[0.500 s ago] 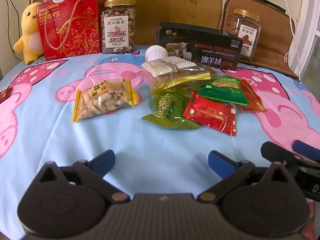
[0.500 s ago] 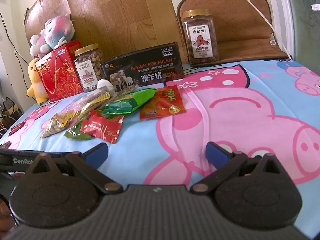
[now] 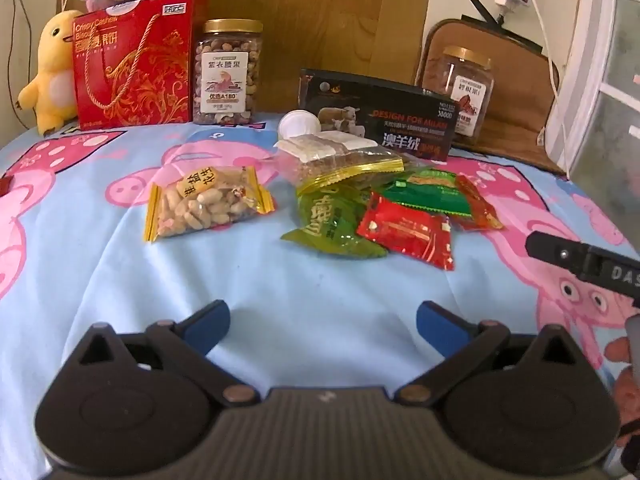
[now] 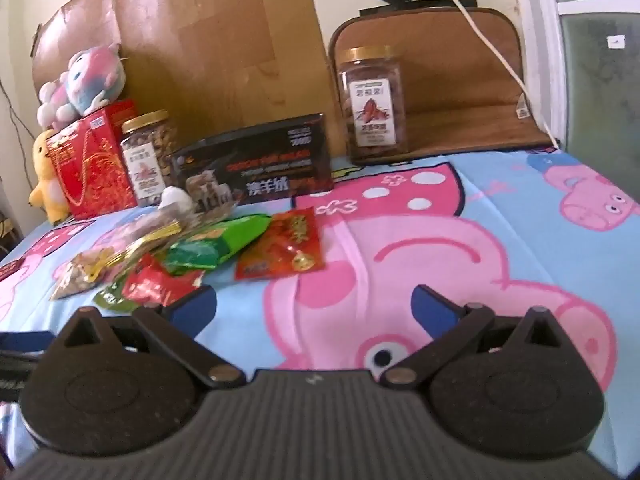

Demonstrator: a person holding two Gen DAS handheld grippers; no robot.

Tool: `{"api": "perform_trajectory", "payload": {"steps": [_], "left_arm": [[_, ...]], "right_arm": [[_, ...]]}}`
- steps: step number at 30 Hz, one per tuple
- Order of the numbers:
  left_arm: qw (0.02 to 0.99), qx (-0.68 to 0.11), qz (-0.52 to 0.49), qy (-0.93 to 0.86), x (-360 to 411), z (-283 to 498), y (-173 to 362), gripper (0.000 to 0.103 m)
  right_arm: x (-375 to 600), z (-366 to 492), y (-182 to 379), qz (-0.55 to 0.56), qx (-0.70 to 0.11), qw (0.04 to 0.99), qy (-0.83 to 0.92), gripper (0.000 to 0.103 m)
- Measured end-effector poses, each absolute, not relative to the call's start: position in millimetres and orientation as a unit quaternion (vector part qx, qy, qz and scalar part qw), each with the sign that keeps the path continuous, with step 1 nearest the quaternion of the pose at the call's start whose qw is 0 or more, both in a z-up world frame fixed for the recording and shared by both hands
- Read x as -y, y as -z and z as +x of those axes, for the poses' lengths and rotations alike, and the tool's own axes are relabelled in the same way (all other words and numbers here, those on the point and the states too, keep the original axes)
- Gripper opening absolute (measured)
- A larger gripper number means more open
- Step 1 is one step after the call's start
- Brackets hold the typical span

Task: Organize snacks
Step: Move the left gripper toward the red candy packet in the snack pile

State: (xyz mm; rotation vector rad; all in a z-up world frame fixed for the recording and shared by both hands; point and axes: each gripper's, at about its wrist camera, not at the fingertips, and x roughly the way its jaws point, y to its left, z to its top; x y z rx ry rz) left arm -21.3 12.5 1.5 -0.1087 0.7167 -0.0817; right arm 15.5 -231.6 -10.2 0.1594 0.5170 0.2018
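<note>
Loose snack packets lie on a blue cartoon-pig bedsheet (image 3: 320,280). In the left wrist view a clear peanut bag (image 3: 208,202) lies left of a pile: a green packet (image 3: 332,220), a red packet (image 3: 408,230), a dark green packet (image 3: 430,192) and a clear gold-edged bag (image 3: 344,160). My left gripper (image 3: 322,324) hovers open in front of them, nothing between its fingers. My right gripper (image 4: 314,306) is open too, with the red packet (image 4: 158,282) by its left finger and an orange-red packet (image 4: 282,250) just beyond.
At the back stand a red gift box (image 3: 132,60), a nut jar (image 3: 228,72), a black box (image 3: 380,120) and a second jar (image 4: 372,100) on a brown cushion (image 4: 460,92). Plush toys (image 3: 50,76) sit far left. A white cable (image 4: 492,48) hangs right.
The right gripper has moved forward toward the packets; its view is blurred. In the left view its blue finger has left the frame, only a black part shows. The left gripper has barely shifted.
</note>
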Motion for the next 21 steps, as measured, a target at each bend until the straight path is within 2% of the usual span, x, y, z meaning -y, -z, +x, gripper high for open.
{"api": "perform_trajectory", "payload": {"steps": [8, 10, 13, 21], "left_arm": [[0.945, -0.314, -0.082, 0.028, -30.0, -29.1, -4.1, 0.103], [0.952, -0.296, -0.079, 0.022, -33.5, -32.1, -7.4, 0.103], [0.962, -0.266, -0.056, 0.009, -38.4, -35.8, -12.5, 0.103], [0.96, -0.259, -0.102, -0.011, -82.0, -29.9, -18.4, 0.103]], "right_arm": [[226.1, 18.1, 8.8, 0.067, -0.249, 0.96, -0.109, 0.103], [225.4, 18.5, 9.5, 0.067, -0.251, 0.959, -0.111, 0.099], [224.8, 20.8, 8.5, 0.068, -0.252, 0.958, -0.117, 0.089], [224.5, 35.6, -3.1, 0.092, -0.254, 0.949, -0.16, 0.047]]}}
